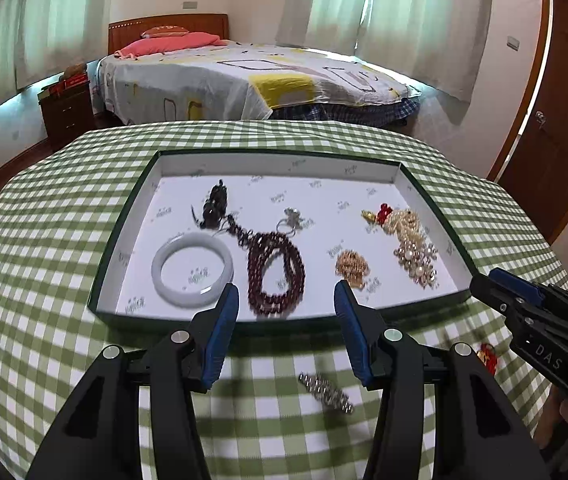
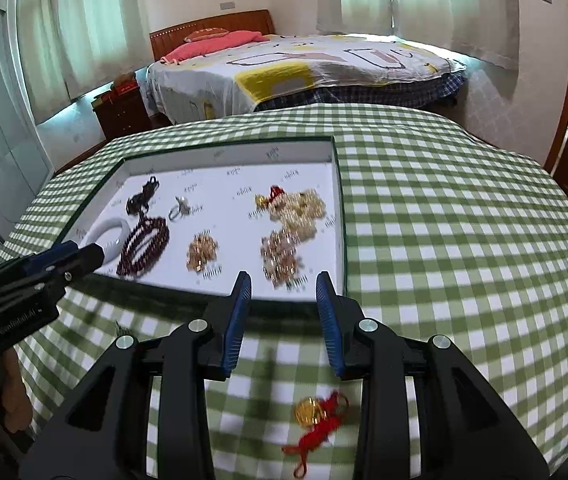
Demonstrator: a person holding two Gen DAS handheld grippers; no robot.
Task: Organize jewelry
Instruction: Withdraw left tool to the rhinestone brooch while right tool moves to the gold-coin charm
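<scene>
Green-checked desk (image 1: 44, 240) carried a tray (image 1: 132, 216) of jewelry; left tongs (image 1: 286, 296) and right tongs (image 2: 284, 286) hovered apart, gripping nothing.

Beyond my worktop's green checked cloth (image 1: 64, 240) I see a bed (image 1: 244, 80) with a patterned cover and pink pillows (image 1: 168, 42), a dark nightstand (image 1: 68, 112) beside it, pale curtains (image 1: 415, 12), and a brown door (image 1: 555, 120).

Left tongs (image 1: 286, 294), right tongs (image 2: 283, 283): black frames; blue ribbed pads; silver screws
</scene>
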